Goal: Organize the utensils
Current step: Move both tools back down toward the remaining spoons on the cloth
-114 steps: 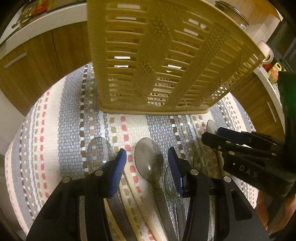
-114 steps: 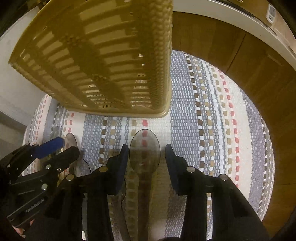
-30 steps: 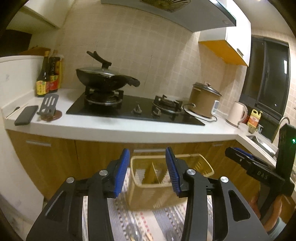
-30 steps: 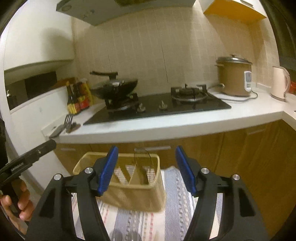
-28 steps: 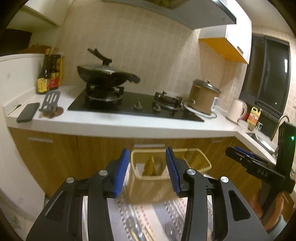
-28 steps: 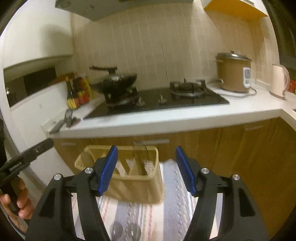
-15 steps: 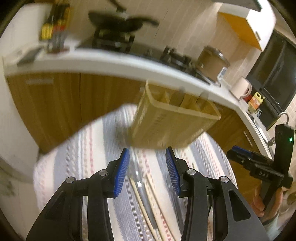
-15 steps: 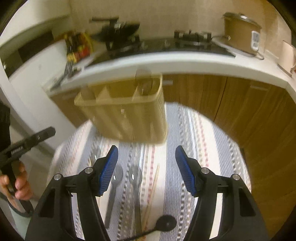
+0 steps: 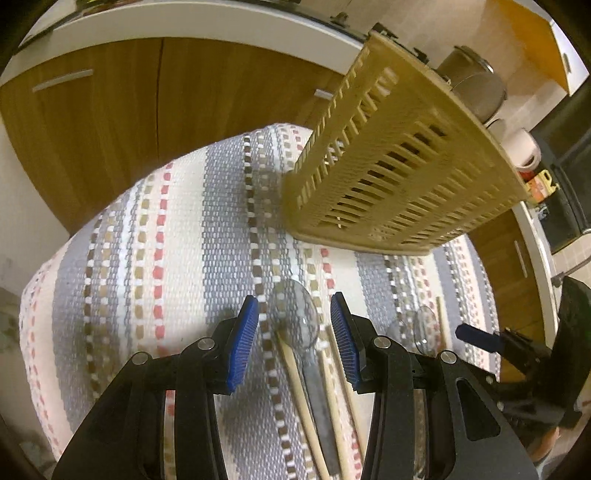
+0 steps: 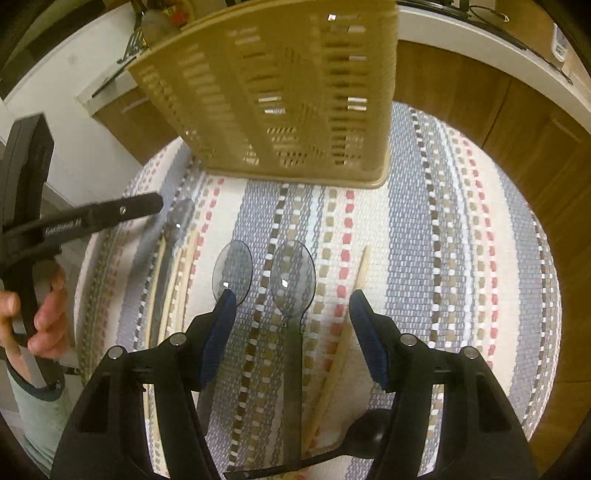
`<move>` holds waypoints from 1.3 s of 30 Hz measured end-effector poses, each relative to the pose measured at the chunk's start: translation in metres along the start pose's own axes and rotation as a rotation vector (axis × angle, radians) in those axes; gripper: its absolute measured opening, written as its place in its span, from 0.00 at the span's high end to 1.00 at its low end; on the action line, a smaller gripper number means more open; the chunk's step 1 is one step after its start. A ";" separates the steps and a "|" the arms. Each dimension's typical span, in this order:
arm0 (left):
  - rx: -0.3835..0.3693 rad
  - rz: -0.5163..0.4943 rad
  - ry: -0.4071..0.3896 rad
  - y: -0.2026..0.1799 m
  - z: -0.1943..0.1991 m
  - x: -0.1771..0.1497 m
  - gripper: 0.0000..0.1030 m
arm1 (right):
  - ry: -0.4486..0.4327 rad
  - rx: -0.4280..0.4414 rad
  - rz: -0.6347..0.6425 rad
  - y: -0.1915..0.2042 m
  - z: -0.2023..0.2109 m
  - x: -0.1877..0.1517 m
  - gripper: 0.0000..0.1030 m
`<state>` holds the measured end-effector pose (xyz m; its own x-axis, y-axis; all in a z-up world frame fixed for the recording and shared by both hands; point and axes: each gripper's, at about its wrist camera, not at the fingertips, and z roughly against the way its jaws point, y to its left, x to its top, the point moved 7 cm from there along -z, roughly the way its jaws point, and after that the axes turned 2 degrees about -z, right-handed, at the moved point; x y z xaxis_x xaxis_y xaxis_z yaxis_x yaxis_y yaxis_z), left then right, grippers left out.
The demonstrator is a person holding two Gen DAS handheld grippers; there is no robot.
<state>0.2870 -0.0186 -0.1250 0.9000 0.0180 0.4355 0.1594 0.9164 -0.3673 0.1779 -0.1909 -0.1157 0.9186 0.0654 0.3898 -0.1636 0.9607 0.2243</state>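
Observation:
A tan slotted utensil basket (image 9: 399, 177) (image 10: 288, 96) stands on a striped mat (image 9: 177, 236) (image 10: 461, 236). Several clear grey plastic spoons and wooden chopsticks lie on the mat in front of it. My left gripper (image 9: 293, 332) is open and empty, its jaws either side of a spoon (image 9: 295, 319) flanked by chopsticks (image 9: 295, 376). My right gripper (image 10: 291, 325) is open and empty over another spoon (image 10: 291, 273), with a second spoon (image 10: 232, 271) by its left fingertip and a chopstick (image 10: 347, 325) to the right.
Wooden cabinet doors (image 9: 122, 110) under a white counter (image 9: 184, 14) stand behind the mat. A black ladle (image 10: 351, 439) lies at the mat's near edge in the right wrist view. A third spoon (image 10: 173, 236) and chopsticks lie under the left gripper's finger (image 10: 99, 218).
Both grippers have tilted down from facing the stove and counter to facing the mat, and have dropped close over the spoons. Both stay open.

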 end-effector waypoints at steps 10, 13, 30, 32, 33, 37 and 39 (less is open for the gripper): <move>0.139 -0.071 0.041 -0.020 -0.027 0.001 0.61 | 0.028 -0.023 0.017 0.002 -0.012 0.000 0.43; 0.196 -0.107 0.045 -0.027 -0.030 -0.002 0.61 | 0.039 -0.023 0.023 0.002 -0.018 0.001 0.43; 0.302 -0.191 0.018 -0.051 -0.032 -0.007 0.70 | 0.082 -0.090 0.151 0.015 -0.041 0.010 0.52; 0.270 -0.176 0.017 -0.042 -0.030 -0.004 0.70 | 0.082 -0.097 0.164 0.020 -0.042 0.012 0.52; 0.245 -0.158 0.015 -0.041 -0.028 -0.003 0.70 | 0.083 -0.096 0.168 0.022 -0.043 0.012 0.52; 0.198 -0.129 -0.003 -0.027 -0.017 0.002 0.70 | 0.090 -0.128 0.201 0.036 -0.051 0.011 0.58; 0.186 -0.123 -0.019 -0.018 -0.008 0.004 0.80 | 0.082 -0.166 0.226 0.044 -0.054 0.011 0.62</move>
<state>0.2906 -0.0387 -0.1232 0.8702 -0.0928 0.4840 0.1886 0.9701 -0.1530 0.1999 -0.1334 -0.1500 0.8926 0.2979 0.3383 -0.3124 0.9499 -0.0123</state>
